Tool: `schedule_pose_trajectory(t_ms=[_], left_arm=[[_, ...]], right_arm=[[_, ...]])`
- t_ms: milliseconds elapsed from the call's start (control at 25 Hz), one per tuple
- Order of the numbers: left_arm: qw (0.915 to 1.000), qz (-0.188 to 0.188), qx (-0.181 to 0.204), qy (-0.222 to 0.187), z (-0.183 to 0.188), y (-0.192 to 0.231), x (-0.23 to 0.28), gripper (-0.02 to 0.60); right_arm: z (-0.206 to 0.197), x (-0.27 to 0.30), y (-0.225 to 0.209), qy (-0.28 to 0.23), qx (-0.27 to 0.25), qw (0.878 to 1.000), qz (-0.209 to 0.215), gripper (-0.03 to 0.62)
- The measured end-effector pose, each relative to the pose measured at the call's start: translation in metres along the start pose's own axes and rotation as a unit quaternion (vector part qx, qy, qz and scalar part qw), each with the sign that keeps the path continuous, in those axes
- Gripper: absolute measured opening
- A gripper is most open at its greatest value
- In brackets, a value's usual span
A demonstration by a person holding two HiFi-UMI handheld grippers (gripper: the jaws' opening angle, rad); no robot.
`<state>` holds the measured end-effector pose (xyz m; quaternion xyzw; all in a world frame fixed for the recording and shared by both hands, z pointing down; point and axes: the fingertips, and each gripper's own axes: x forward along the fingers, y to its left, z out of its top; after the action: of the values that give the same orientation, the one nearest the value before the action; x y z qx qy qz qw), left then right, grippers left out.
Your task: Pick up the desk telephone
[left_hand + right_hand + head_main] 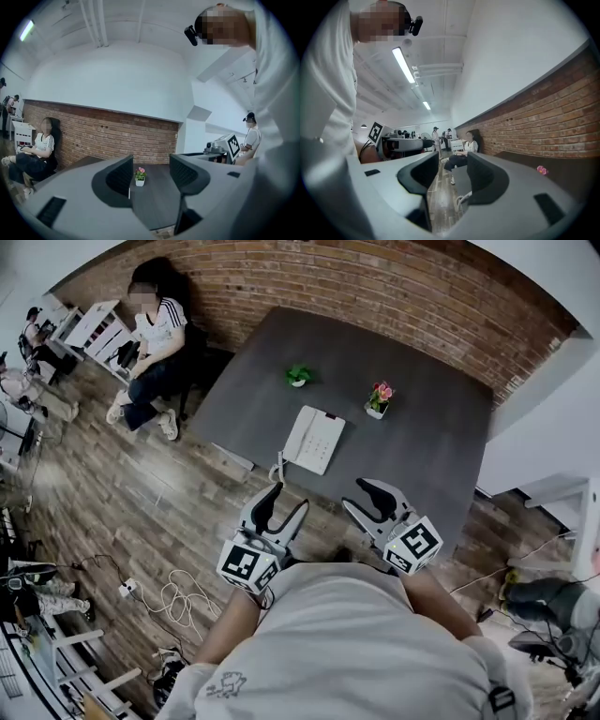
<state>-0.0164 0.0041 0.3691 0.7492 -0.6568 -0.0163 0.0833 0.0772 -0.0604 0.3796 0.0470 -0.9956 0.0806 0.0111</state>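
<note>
Your left gripper (286, 500) and right gripper (357, 495) hung just short of the surface (431, 456), both jaws wide and empty. The white telephone (315, 439) lay near the front edge, its coiled cord (278, 468) beside it. A green plant (299, 376) and pink flowers (379, 397) stood behind. A person (155, 338) sat at left.
</note>
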Motion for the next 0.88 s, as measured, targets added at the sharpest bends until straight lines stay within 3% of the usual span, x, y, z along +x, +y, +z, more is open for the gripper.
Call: schedule_pose_trajectory(t_ms=[400,880], left_arm=[[0.9957,-0.091,0.0,0.018,-0.001,0.036,0.066,0.255],[0.9799,-0.197,-0.016,0.027,0.015,0.149,0.099,0.25]], right_arm=[[-0.006,0.027,-0.041,0.011,0.013,0.997,-0.069,0.183],[-0.001,0.124,-0.063,0.006,0.022,0.985,-0.171,0.173]])
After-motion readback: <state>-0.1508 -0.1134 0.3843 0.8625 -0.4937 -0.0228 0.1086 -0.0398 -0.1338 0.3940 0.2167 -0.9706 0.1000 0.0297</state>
